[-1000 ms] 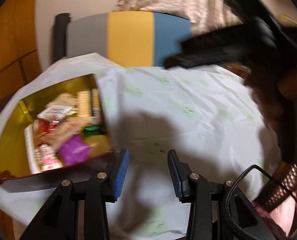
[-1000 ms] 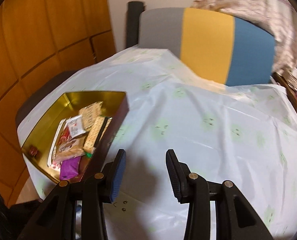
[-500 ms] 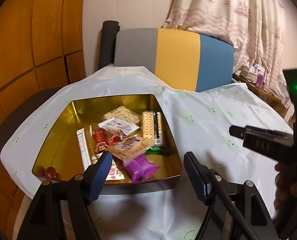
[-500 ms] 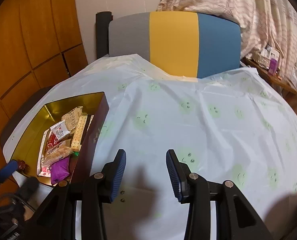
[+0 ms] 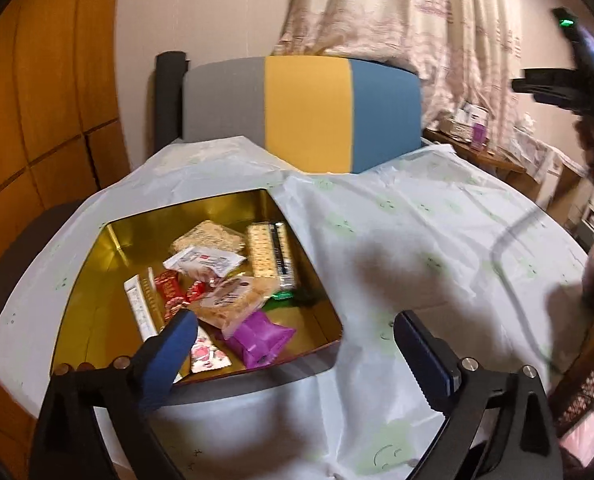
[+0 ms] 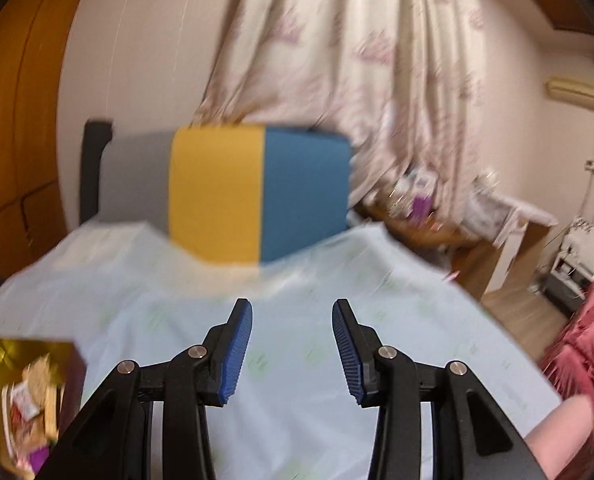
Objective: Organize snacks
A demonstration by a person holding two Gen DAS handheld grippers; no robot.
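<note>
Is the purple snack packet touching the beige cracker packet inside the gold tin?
Touching: in the left wrist view, the beige cracker packet lies overlapping the purple snack packet.

Left gripper (image 5: 293, 344) jaws just opened wide, empty; right gripper (image 6: 292, 354) raised

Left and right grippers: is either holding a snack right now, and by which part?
Neither. The left gripper has just opened wide, empty, near the gold tin; the right gripper is open and empty.

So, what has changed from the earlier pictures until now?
The left gripper has just been opening its jaws wide, with nothing between them, above the near edge of the gold tin. The right gripper swung upward, empty. The snacks stayed in the tin.
</note>
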